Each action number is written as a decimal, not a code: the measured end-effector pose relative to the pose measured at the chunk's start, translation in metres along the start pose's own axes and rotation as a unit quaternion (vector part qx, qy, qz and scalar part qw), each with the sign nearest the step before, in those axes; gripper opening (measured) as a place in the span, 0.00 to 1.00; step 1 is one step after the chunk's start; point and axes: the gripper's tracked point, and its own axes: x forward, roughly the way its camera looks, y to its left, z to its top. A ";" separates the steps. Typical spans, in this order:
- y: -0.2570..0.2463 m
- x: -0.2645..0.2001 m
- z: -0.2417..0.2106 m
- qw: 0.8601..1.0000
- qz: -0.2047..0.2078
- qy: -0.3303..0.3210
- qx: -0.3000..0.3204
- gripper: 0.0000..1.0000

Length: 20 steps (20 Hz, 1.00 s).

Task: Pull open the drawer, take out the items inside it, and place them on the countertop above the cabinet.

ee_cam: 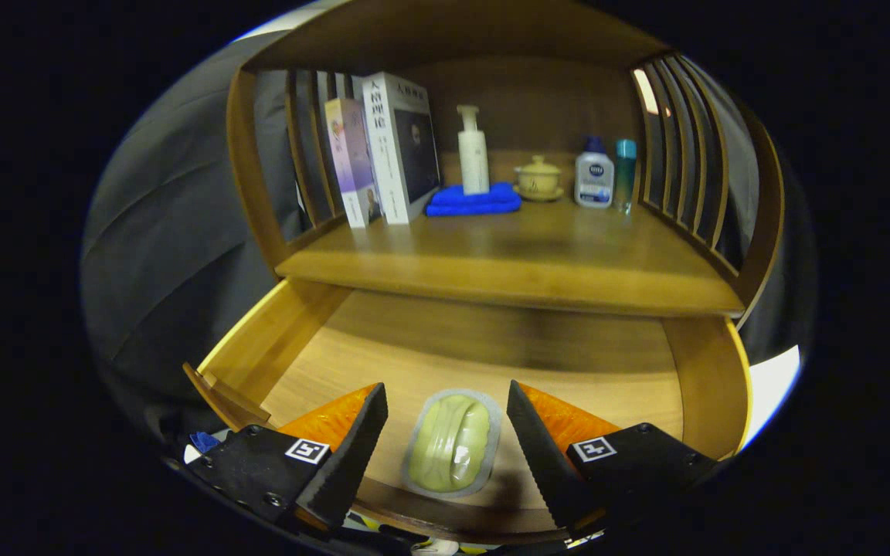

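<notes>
The wooden drawer (pixel 275 347) is pulled out below the countertop (pixel 522 262) of the cabinet. On the drawer's floor near its front lies a pale green item in a clear sealed packet (pixel 451 442). My gripper (pixel 446 398) is open above the drawer, one finger on each side of the packet, not touching it. The packet lies between the fingers and slightly below them.
On the countertop's back stand two books (pixel 383 154), a white pump bottle (pixel 473 150) on a folded blue cloth (pixel 473 201), a small lidded yellow cup (pixel 538 179), a white-and-blue bottle (pixel 594 174) and a teal bottle (pixel 625 174). Slatted wooden sides flank the shelf.
</notes>
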 end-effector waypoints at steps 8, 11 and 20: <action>0.005 0.025 -0.035 0.995 0.012 0.098 0.015 0.83; 0.000 0.028 -0.036 0.994 0.003 0.104 0.015 0.69; 0.009 0.025 -0.027 0.997 0.034 0.063 0.004 0.22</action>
